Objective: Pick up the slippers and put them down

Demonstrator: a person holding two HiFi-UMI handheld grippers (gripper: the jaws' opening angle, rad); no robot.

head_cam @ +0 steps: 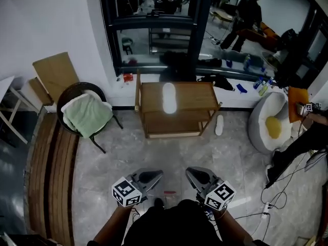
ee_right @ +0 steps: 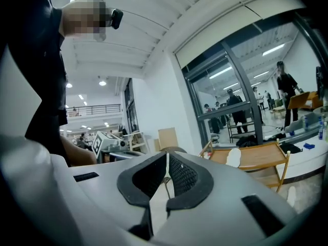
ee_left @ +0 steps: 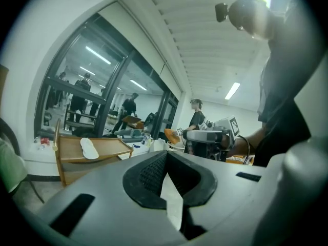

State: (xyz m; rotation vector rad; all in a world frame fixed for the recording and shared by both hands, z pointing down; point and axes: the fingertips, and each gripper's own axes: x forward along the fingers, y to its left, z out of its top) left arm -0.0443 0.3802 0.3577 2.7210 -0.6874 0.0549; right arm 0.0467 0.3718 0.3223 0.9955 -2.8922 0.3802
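A white slipper (head_cam: 169, 97) lies on top of a low wooden rack (head_cam: 200, 92) by the glass wall. A second white slipper (head_cam: 219, 125) lies on the floor just right of the rack. My left gripper (head_cam: 155, 175) and right gripper (head_cam: 192, 173) are side by side near my body, well short of the rack, both shut and empty. In the left gripper view the jaws (ee_left: 165, 155) meet at the tips, with the slipper (ee_left: 89, 148) on the rack far to the left. In the right gripper view the jaws (ee_right: 167, 155) are closed; the rack's slipper (ee_right: 233, 157) and the floor slipper (ee_right: 291, 195) lie right of them.
A dark chair with a green cushion (head_cam: 86, 114) stands left of the rack, and a slatted wooden bench (head_cam: 51, 173) runs along the left. A white beanbag (head_cam: 269, 122) and floor cables (head_cam: 279, 188) sit at the right. Grey floor tiles lie between me and the rack.
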